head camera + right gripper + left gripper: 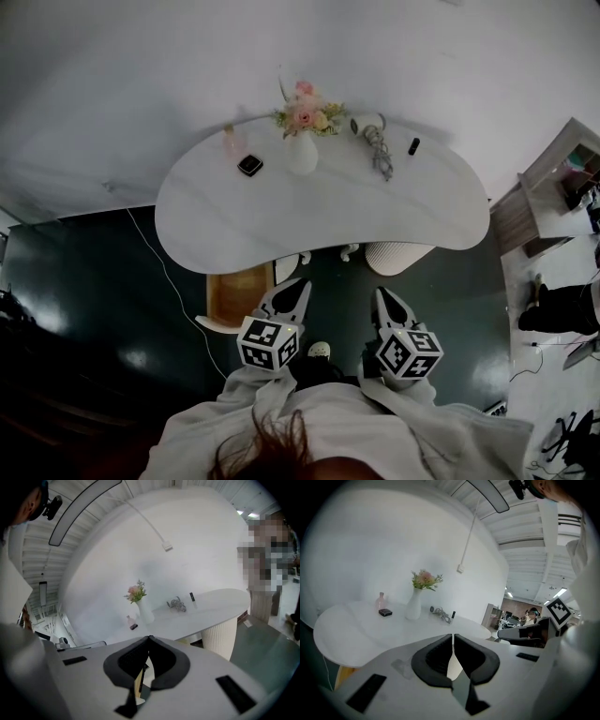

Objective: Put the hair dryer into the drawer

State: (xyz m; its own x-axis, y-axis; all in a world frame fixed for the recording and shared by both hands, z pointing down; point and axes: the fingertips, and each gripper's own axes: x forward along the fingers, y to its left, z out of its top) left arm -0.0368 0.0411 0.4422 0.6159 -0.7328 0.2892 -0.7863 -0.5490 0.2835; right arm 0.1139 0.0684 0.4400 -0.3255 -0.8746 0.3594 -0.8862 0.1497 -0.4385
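The hair dryer [377, 141], grey with a coiled cord, lies on the far right part of the white curved table [281, 220]. It also shows in the left gripper view as the hair dryer [438, 612] and in the right gripper view as the hair dryer [177, 604]. My left gripper [298, 285] and right gripper [383, 296] hang side by side in front of the table's near edge, well short of the dryer. The left gripper [453, 636] and the right gripper [149, 638] each have their jaws together with nothing between them. No drawer can be made out.
On the table stand a white vase of flowers [302, 150], a pink bottle [230, 141], a small black box [249, 165] and a small black item [413, 145]. A wooden piece [236, 292] and a ribbed white pedestal [398, 256] sit under the near edge. A desk [553, 202] stands at right.
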